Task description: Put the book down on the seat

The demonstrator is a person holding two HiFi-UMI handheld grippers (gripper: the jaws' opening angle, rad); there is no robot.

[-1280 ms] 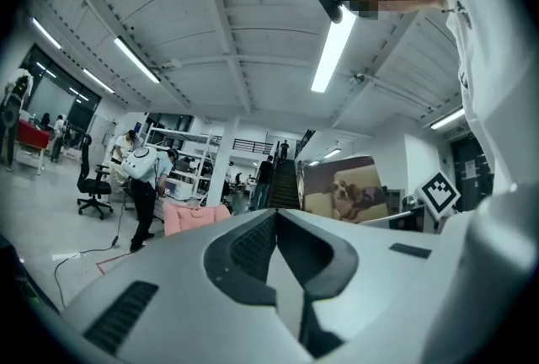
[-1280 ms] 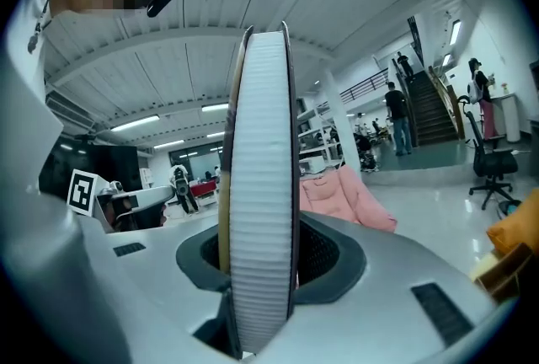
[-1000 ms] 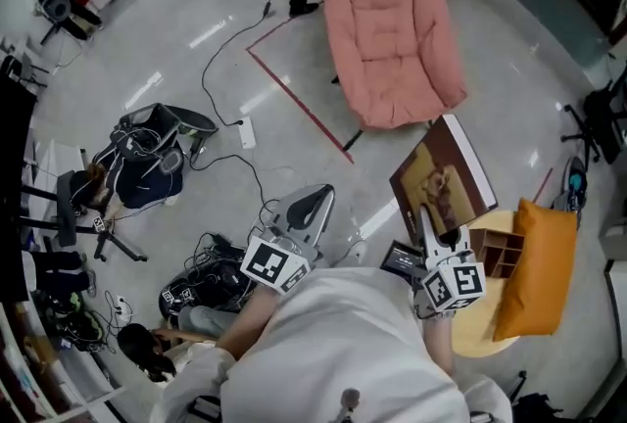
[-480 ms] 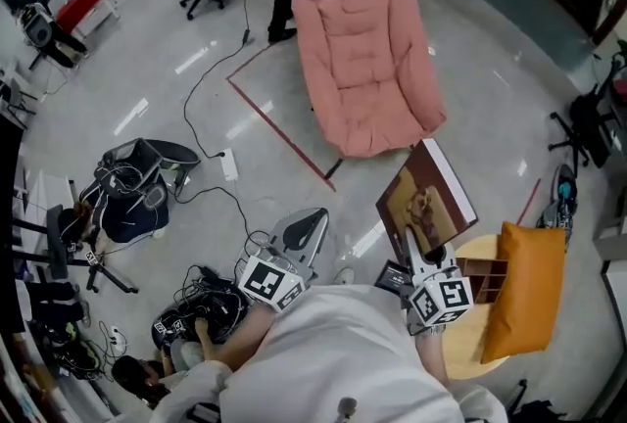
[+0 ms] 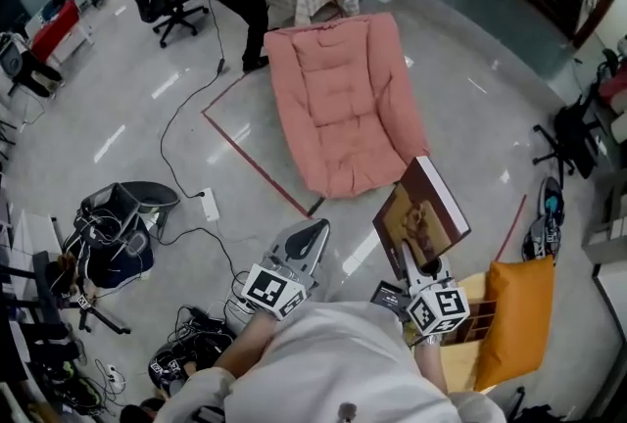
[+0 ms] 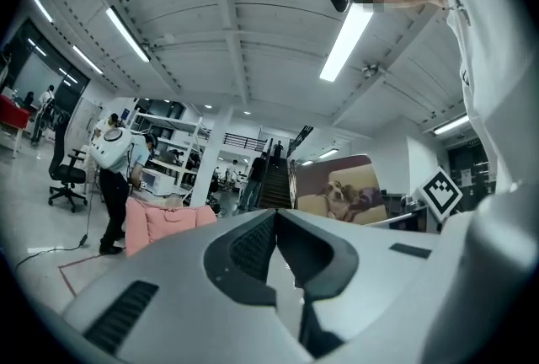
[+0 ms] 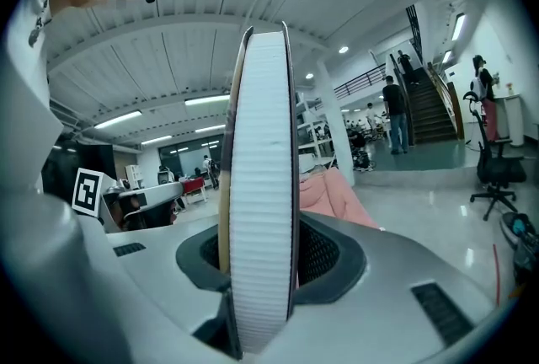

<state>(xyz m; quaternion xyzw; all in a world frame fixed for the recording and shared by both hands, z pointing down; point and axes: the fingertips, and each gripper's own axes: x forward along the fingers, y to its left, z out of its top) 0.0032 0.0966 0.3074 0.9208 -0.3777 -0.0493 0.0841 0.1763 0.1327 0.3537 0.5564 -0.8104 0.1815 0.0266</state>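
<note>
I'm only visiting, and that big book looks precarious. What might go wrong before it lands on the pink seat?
1. The right tool pinches the book by one edge, standing upright; it could tip or slip out.
2. The pink seat is soft and looks sloped, so the book might slide off.
3. A power strip lies on the floor left of the seat: a possible trip hazard.

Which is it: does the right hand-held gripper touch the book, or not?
Touching. The right gripper view shows the right hand-held gripper with one jaw against each cover of the book.
</note>
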